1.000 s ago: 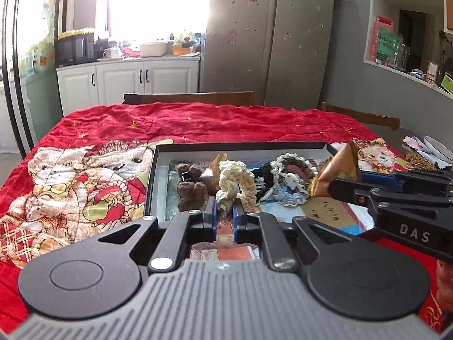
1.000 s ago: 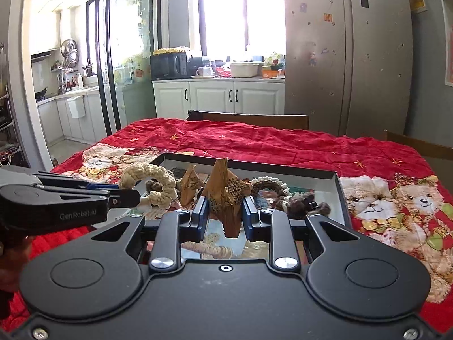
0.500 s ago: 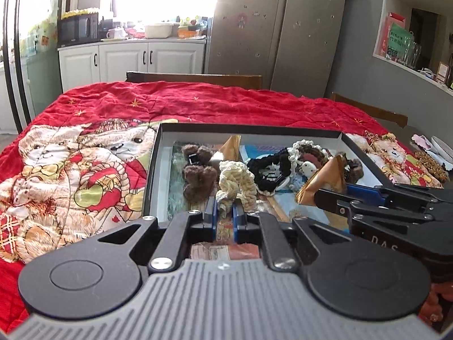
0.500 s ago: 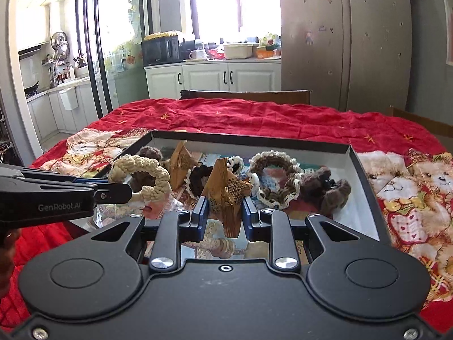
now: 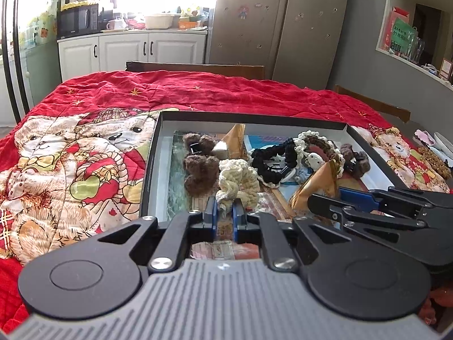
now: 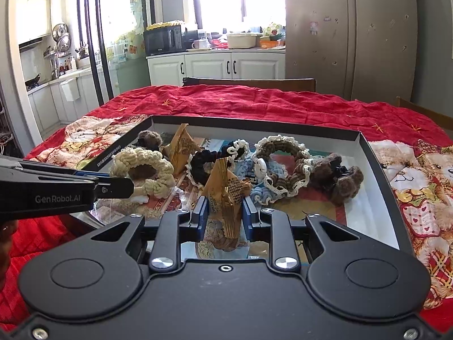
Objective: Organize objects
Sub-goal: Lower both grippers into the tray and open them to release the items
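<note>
Left claw (image 5: 225, 212) pinching cream scrunchie (image 5: 237, 180), right claw (image 6: 223, 212) clamping gold packet (image 6: 226, 189), level over tray (image 6: 376, 158)

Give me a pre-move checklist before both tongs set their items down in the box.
1. Left tongs shut on the cream scrunchie: ok.
2. Right tongs shut on the gold triangular packet: ok.
3. Both loads are over the black box, inside its rim: ok.
4. Bare floor below the packet for a drop: cannot tell.
5. The two tongs are apart, not touching: ok.
6. The brown claw clip is off the packet's path: ok.
</note>
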`<state>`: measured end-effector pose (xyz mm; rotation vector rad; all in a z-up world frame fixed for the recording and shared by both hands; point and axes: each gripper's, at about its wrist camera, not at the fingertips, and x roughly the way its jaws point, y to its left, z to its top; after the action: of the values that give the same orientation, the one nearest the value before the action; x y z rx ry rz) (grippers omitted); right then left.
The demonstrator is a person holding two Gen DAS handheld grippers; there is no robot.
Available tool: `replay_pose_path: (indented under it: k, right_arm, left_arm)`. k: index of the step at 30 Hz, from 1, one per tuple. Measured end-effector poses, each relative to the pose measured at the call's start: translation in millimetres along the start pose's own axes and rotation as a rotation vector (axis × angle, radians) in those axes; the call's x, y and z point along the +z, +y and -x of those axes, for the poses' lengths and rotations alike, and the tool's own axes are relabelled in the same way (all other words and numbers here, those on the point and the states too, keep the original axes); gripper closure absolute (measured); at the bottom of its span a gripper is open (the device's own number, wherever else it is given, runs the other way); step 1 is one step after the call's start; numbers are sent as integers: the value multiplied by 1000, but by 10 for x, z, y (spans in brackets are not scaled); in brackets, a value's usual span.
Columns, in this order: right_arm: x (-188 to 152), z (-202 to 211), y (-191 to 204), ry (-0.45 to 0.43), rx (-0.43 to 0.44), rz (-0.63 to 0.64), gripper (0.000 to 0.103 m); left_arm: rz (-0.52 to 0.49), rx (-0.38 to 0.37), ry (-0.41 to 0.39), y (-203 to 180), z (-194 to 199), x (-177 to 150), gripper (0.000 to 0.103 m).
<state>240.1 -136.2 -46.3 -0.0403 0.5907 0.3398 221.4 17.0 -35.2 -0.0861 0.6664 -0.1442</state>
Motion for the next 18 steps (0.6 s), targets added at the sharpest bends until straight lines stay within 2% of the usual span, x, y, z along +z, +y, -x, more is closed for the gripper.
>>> replay_pose_path:
  k: [18]
  right_arm:
    - [-16, -54, 2, 18, 0, 15, 78]
  left_arm:
    - [-6, 13, 13, 10, -56, -16, 90]
